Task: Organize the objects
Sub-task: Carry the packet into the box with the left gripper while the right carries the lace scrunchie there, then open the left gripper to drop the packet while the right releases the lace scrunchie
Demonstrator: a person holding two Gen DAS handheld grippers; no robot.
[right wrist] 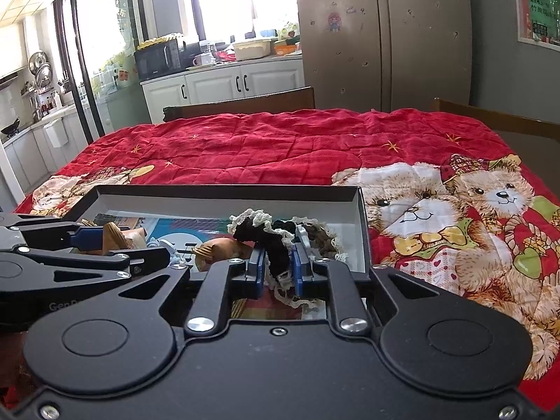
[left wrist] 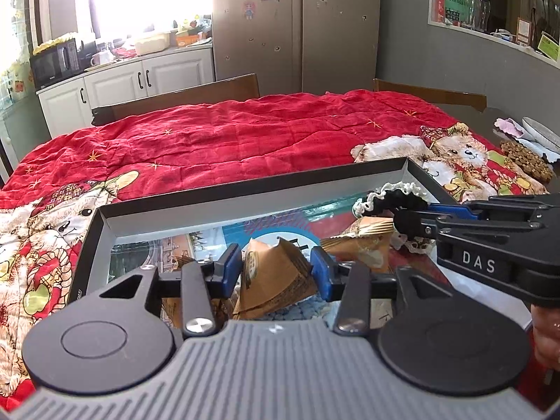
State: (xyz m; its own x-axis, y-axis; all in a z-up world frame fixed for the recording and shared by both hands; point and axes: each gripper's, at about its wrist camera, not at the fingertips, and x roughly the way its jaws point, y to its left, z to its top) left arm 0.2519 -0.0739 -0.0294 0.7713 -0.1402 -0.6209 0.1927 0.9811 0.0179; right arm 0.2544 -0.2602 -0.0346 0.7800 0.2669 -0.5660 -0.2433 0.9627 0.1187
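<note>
Red quilted bedding (left wrist: 245, 140) printed with teddy bears covers the table, with kitchen cabinets and a tall fridge behind. From the left wrist camera, a shallow dark box lid (left wrist: 245, 183) lies on the quilt. The left gripper (left wrist: 274, 267) sits inside it, jaws parted around a crumpled tan snack packet (left wrist: 276, 276), blue pads just beside it, not visibly pressing. From the right wrist camera, the right gripper (right wrist: 276, 267) is clamped on a black scrunchie with cream lace trim (right wrist: 266, 234) over the lid's right end. A second tan packet (right wrist: 220, 250) lies between the grippers.
</note>
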